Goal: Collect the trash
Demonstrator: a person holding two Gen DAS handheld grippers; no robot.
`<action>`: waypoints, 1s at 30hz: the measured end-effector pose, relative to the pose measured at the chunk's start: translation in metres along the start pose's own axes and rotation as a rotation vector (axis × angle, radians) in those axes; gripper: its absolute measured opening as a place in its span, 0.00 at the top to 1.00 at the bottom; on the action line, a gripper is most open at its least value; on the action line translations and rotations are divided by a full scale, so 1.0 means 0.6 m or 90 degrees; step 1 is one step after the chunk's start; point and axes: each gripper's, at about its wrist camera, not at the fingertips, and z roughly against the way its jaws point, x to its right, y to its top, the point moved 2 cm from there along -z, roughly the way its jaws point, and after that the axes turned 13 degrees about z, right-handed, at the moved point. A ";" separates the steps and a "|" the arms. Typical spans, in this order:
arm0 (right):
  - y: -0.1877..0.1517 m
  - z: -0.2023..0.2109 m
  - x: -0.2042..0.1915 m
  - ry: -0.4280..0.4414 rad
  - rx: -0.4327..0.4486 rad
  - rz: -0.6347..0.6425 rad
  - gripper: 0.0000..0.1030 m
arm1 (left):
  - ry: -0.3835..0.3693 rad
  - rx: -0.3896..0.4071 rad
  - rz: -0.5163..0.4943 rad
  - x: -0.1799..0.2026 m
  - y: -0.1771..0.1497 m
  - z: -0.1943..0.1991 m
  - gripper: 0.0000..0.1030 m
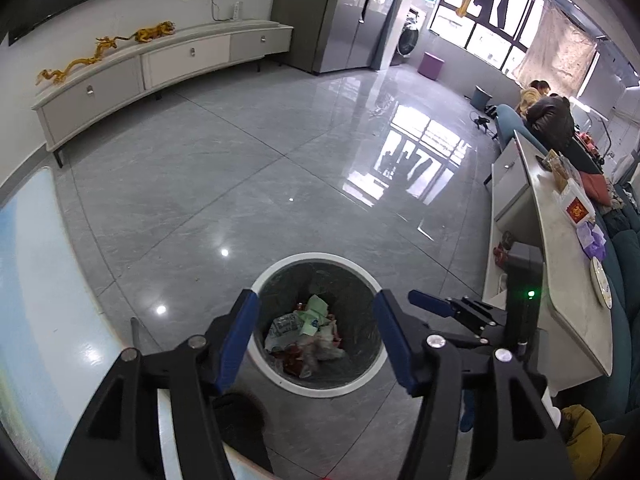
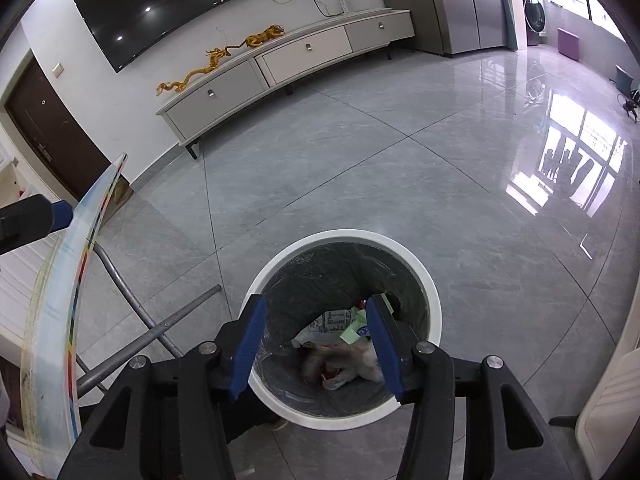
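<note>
A round white-rimmed trash bin (image 1: 280, 380) with a dark liner stands on the grey tiled floor; it also shows in the right wrist view (image 2: 434, 300). Crumpled wrappers and paper (image 1: 308, 332) lie at its bottom, seen too in the right wrist view (image 2: 340, 344). My left gripper (image 1: 316, 336) is open and empty, held above the bin. My right gripper (image 2: 316, 344) is open and empty, also above the bin. The right gripper's blue-tipped fingers (image 1: 432, 305) show in the left wrist view beside the bin. A left fingertip (image 2: 60, 210) shows at the right view's left edge.
A table edge with a coloured stripe (image 2: 60, 300) and metal legs (image 2: 160, 328) is at the left. A long white counter (image 1: 560, 260) holding boxes and a plate stands at the right, with people seated behind. A TV cabinet (image 2: 280, 64) lines the far wall.
</note>
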 end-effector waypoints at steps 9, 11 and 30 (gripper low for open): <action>0.040 0.066 -0.074 0.002 0.056 0.056 0.40 | 0.121 0.136 0.016 -0.074 -0.035 0.154 0.42; 0.055 0.083 -0.109 0.011 0.077 0.083 0.37 | 0.161 0.175 0.028 -0.098 -0.049 0.199 0.40; 0.117 0.234 -0.484 0.064 0.244 0.323 0.00 | 0.397 0.464 0.182 -0.276 -0.195 0.552 0.03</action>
